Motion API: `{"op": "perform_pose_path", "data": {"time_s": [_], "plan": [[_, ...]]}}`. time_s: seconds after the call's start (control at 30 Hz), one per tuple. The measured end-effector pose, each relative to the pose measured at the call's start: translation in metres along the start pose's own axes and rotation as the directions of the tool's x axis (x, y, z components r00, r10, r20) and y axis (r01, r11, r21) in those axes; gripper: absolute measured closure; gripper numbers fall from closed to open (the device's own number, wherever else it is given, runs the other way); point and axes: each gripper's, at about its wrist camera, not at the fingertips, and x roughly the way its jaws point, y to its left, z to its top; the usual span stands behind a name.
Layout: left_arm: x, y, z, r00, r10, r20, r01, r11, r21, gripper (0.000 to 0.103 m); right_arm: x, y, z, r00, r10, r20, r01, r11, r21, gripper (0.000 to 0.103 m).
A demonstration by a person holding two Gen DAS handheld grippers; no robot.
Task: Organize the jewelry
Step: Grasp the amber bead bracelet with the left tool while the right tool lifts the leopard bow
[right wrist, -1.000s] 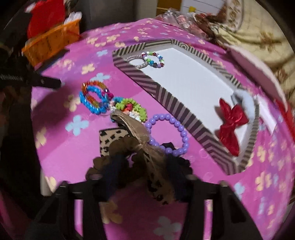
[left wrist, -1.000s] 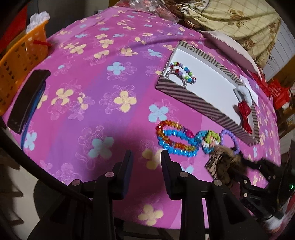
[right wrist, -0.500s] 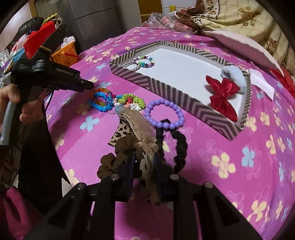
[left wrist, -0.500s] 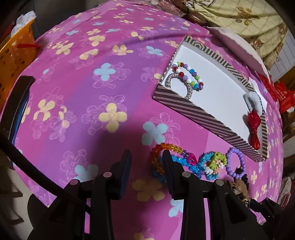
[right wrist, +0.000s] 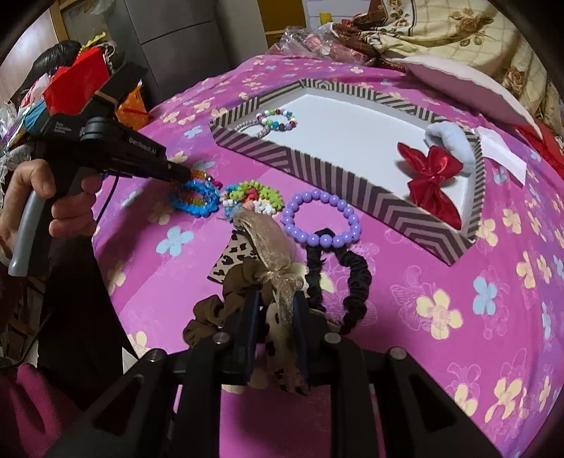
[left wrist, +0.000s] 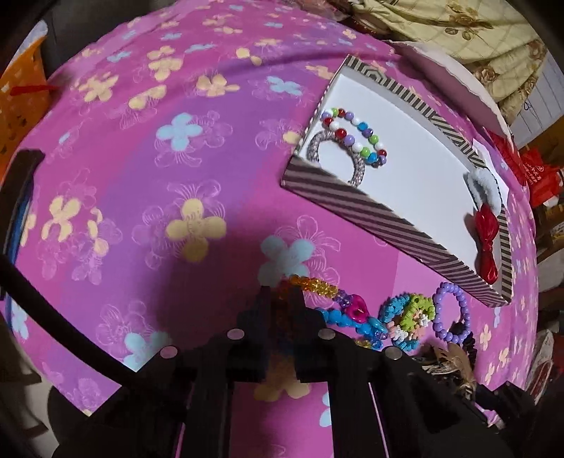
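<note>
A striped box (left wrist: pixel 356 204) (right wrist: pixel 338 176) on the pink floral cloth holds a multicolour bead bracelet (left wrist: pixel 356 135), a silver ring band (left wrist: pixel 356 169), a white fluffy tie (right wrist: pixel 447 144) and a red bow (right wrist: pixel 431 176). In front of it lie a blue-and-orange bead bracelet (left wrist: pixel 317 287) (right wrist: pixel 194 199), a green-and-white bead piece (right wrist: pixel 252 197), a purple bead bracelet (right wrist: pixel 320 216) and a black scrunchie (right wrist: pixel 352 282). My left gripper (left wrist: pixel 283 306) (right wrist: pixel 183 174) is shut on the blue-and-orange bracelet. My right gripper (right wrist: pixel 275 310) is shut on a leopard-print bow scrunchie (right wrist: pixel 278 274).
An orange basket (left wrist: pixel 17 105) stands at the far left edge. A dark phone-like object (left wrist: pixel 17 197) lies at the left rim. A pink pillow (right wrist: pixel 465 84) and a quilt (right wrist: pixel 440 31) lie behind the box. A white card (right wrist: pixel 500 155) lies right of the box.
My left gripper moved right and forward onto the blue-and-orange bracelet and shut on it. My right gripper closed on the leopard scrunchie and drew back a little.
</note>
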Motion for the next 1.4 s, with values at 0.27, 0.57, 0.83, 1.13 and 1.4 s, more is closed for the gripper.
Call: {"op": "perform_pose_path", "data": {"time_s": [0.27,0.57,0.83,1.13,1.4], "plan": [[-0.046,-0.018,-0.001,0.994,-0.051,0.1,0.046,0.998,0.051,0.078,-0.024,-0.001,0.003,0.999,-0.011,0.048,0.01,1.0,0.008,0.085],[-0.092,-0.05,0.009,0.979,-0.09,0.182,0.069,0.99,0.121,0.078,-0.053,-0.012,0.014,0.993,-0.038,0.114,0.033,0.998,0.046,0.085],[-0.106,-0.073,0.019,0.974,-0.07,0.213,0.034,0.985,0.169,0.078,-0.071,-0.032,0.033,0.982,-0.071,0.177,0.052,0.993,0.109,0.085],[-0.106,-0.101,0.03,0.972,-0.04,0.232,-0.014,0.974,0.226,0.078,-0.069,-0.054,0.056,0.974,-0.109,0.197,0.079,0.985,0.156,0.085],[-0.094,-0.118,0.045,0.974,-0.009,0.227,-0.048,0.968,0.245,0.078,-0.055,-0.071,0.077,0.975,-0.125,0.184,0.093,0.98,0.175,0.085]]}}
